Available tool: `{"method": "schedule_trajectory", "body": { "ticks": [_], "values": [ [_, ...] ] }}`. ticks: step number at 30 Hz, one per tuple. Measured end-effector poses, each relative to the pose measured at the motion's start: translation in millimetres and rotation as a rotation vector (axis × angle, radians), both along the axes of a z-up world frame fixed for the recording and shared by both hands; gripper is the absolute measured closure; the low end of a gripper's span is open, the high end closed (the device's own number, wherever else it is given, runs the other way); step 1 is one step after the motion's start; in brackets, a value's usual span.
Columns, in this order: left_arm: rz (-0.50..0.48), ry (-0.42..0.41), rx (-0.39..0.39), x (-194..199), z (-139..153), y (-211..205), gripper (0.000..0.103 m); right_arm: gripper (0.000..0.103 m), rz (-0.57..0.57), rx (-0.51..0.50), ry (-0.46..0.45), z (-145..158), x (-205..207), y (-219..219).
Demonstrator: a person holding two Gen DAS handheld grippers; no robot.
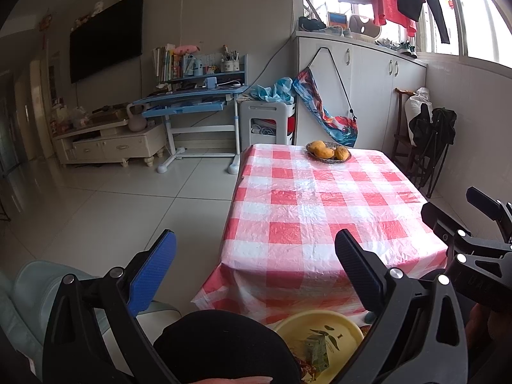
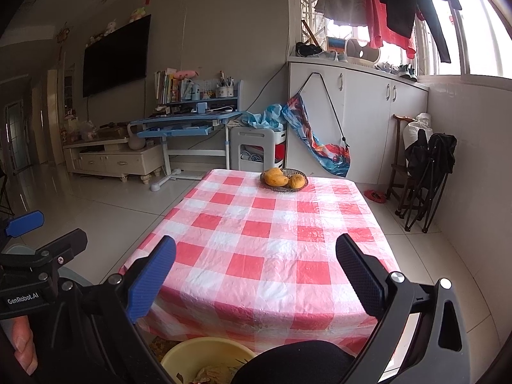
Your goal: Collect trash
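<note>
A table (image 2: 272,240) in a red-and-white checked cloth lies mostly bare; a basket of mangoes (image 2: 284,177) sits near its far edge. Below its near edge stands a yellow bin (image 1: 320,329) holding scraps of trash (image 1: 316,350). Left tongs (image 1: 256,272) and right tongs (image 2: 256,275) hover wide open, holding nothing.
</note>
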State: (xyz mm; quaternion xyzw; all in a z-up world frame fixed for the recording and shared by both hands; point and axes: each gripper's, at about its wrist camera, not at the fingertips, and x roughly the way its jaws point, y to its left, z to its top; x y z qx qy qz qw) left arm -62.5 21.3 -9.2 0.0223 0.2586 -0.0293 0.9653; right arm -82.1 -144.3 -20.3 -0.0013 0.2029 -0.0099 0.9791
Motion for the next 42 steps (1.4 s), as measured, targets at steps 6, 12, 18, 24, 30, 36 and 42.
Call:
{"method": "schedule_trajectory", "body": {
  "ticks": [6, 12, 18, 24, 30, 36, 42],
  "values": [
    [0.000, 0.001, -0.001, 0.2, 0.4, 0.3, 0.008, 0.007, 0.000, -0.001, 0.001, 0.0, 0.1, 0.3],
    [0.001, 0.001, 0.000, 0.4, 0.9, 0.6, 0.008, 0.007, 0.000, -0.001, 0.001, 0.0, 0.1, 0.4],
    [0.006, 0.003, -0.003, 0.0, 0.9, 2.6, 0.008, 0.007, 0.000, -0.001, 0.001, 0.1, 0.0, 0.4],
    [0.017, 0.010, -0.015, 0.8, 0.4, 7.3, 0.008, 0.007, 0.000, -0.001, 0.001, 0.2, 0.1, 0.4],
    [0.018, 0.011, -0.014, 1.6, 1.0, 7.9, 0.008, 0.007, 0.000, -0.001, 0.002, 0.3, 0.4, 0.5],
    [0.020, 0.012, -0.015, 1.9, 1.6, 7.9, 0.008, 0.007, 0.000, -0.002, 0.002, 0.3, 0.3, 0.5],
    [0.033, 0.007, -0.014, 1.4, 2.9, 8.9, 0.008, 0.007, 0.000, -0.002, 0.003, 0.4, 0.4, 0.6]
  ]
}}
